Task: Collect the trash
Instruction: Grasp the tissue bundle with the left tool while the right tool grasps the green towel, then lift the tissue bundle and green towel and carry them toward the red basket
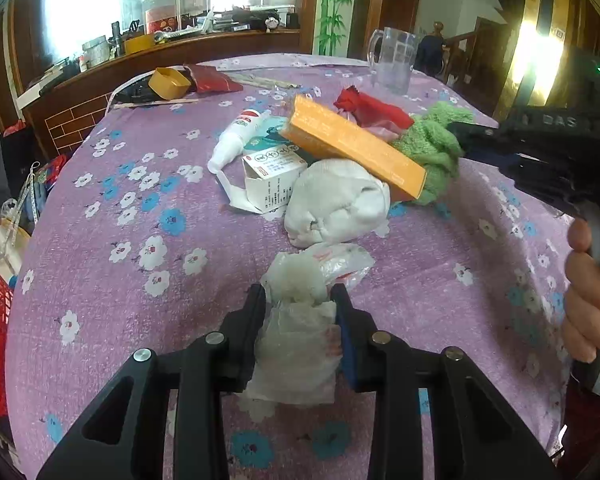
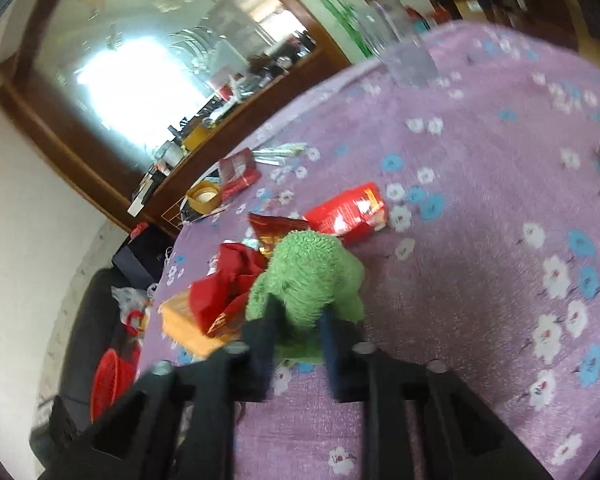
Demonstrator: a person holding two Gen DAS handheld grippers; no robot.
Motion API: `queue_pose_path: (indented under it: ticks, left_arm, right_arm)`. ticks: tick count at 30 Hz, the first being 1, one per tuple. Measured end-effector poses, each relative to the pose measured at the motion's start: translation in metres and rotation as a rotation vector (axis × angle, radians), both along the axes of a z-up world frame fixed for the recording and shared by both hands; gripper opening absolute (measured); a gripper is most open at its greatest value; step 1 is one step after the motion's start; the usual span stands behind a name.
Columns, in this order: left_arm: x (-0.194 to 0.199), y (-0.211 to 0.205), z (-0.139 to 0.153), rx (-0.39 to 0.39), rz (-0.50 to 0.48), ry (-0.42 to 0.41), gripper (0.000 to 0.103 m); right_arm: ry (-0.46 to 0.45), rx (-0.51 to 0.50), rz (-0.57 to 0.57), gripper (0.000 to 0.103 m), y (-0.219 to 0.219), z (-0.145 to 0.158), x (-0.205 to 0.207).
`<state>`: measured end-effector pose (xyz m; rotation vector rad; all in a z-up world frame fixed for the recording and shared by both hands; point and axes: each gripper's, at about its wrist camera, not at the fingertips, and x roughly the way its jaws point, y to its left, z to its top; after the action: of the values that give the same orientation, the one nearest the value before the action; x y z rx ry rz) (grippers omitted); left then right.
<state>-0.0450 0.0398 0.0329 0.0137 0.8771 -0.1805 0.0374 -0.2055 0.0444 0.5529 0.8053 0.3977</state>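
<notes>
The left gripper [image 1: 300,300] pinches a crumpled white tissue-and-plastic wad [image 1: 300,320] at the near table edge. The right gripper [image 2: 298,320] clamps a fuzzy green cloth [image 2: 306,276]; only its view shows a red packet [image 2: 346,210] farther off.

The one legible marking is "DAS", in raised letters on the black body of the right tool [image 1: 456,130], at about three o'clock in the left wrist view. The white carton [image 1: 274,178] near the middle of the desk [image 1: 100,280] carries round pictogram symbols and lines of small print, too small to read. The orange box [image 1: 352,144] just beside it has faint print that cannot be made out.
</notes>
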Motion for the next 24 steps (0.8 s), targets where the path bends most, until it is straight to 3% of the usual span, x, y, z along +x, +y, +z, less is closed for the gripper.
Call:
queue_pose_path:
  ticks: [24]
  left_arm:
    - [-0.040,0.017,0.025,-0.029,0.028,-0.086,0.032]
  right_arm:
    - [-0.253,-0.046,-0.030,0.011,-0.020,0.074,-0.117]
